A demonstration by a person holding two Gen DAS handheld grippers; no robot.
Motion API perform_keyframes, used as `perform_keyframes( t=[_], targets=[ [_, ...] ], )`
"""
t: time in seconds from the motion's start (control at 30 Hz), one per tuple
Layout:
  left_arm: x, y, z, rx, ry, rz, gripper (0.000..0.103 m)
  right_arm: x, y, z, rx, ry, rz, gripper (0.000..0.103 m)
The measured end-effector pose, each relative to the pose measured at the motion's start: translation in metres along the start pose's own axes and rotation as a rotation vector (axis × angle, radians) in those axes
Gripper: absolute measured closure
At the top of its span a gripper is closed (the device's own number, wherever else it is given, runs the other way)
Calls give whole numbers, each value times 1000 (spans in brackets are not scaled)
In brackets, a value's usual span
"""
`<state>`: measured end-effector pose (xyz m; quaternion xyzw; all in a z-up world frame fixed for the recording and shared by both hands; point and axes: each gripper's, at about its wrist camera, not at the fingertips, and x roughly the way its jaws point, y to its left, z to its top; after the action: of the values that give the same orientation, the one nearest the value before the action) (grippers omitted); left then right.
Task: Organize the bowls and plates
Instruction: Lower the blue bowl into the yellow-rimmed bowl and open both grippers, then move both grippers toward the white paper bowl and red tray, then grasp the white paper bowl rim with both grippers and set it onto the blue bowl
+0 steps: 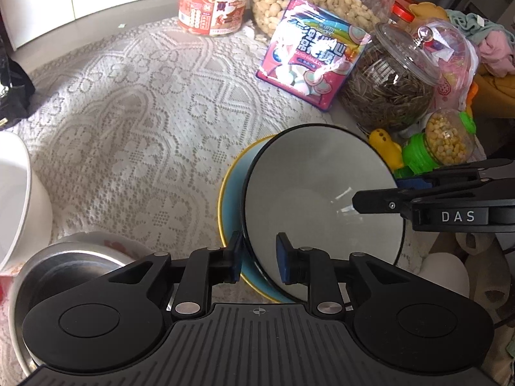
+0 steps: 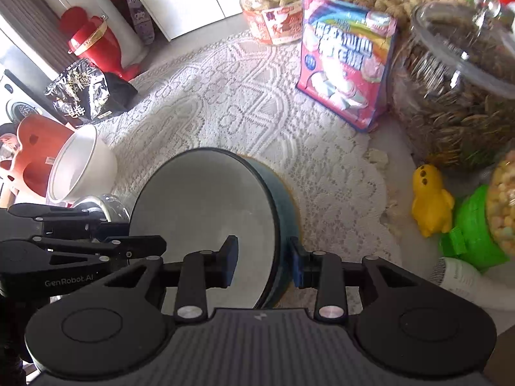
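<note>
Two grippers are on one bowl. My left gripper (image 1: 257, 257) has its fingers straddling the near rim of the black-rimmed bowl (image 1: 309, 193), one blue pad outside and one inside, but I see a gap on each side, so I judge it not clamped yet. My right gripper (image 2: 264, 263) takes the opposite rim the same way: its jaws bracket the wall of the black-rimmed bowl (image 2: 206, 202), and whether the pads actually press I cannot tell. I hold it from both sides, I think, because it sits tilted inside the blue bowl (image 1: 233, 193), and a two-sided hold lets me level it so the pair nests.

Both bowls rest on the lace tablecloth (image 1: 128, 112), toward its right edge. To my left lie a steel bowl (image 1: 74, 267) nested in a patterned one, and a white bowl (image 2: 80, 164) tipped on its side; those are still to be gathered, I judge.

Crowding the far and right side: a marshmallow bag (image 1: 309, 54), a sunflower-seed jar (image 1: 392, 87), a peanut jar (image 1: 212, 3), a yellow duck toy (image 2: 431, 202) and a green corn container (image 1: 441, 144). Swinging the stack right would risk knocking the duck toy or seed jar; the open cloth to the left looks safer.
</note>
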<state>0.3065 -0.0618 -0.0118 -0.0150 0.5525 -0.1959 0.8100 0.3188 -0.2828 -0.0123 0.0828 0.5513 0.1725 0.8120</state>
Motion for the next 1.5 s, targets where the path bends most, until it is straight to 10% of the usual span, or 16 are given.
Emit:
perform_keyframes(
  t=[0.2, 0.43, 0.57, 0.67, 0.8, 1.2, 1.5],
  targets=[
    [-20, 6, -3, -17, -72, -34, 78, -15, 14, 1, -43, -39, -78, 68],
    [-51, 72, -20, -264, -253, -254, 78, -28, 62, 15, -146, -88, -215, 65],
    [-91, 124, -19, -379, -395, -217, 78, -22, 112, 34, -211, -128, -200, 62],
    [-138, 160, -27, -371, -567, 31, 78, -7, 159, 51, -238, -144, -131, 54],
    [-149, 216, -41, -458, -504, 236, 78, 31, 209, 72, -209, -64, -53, 54],
    [-81, 282, -53, -635, -296, 123, 77, 129, 258, 81, -94, 2, -58, 54],
    [-101, 245, -42, -555, -380, -2, 73, 94, 255, 79, -179, -56, -17, 62]
  ],
)
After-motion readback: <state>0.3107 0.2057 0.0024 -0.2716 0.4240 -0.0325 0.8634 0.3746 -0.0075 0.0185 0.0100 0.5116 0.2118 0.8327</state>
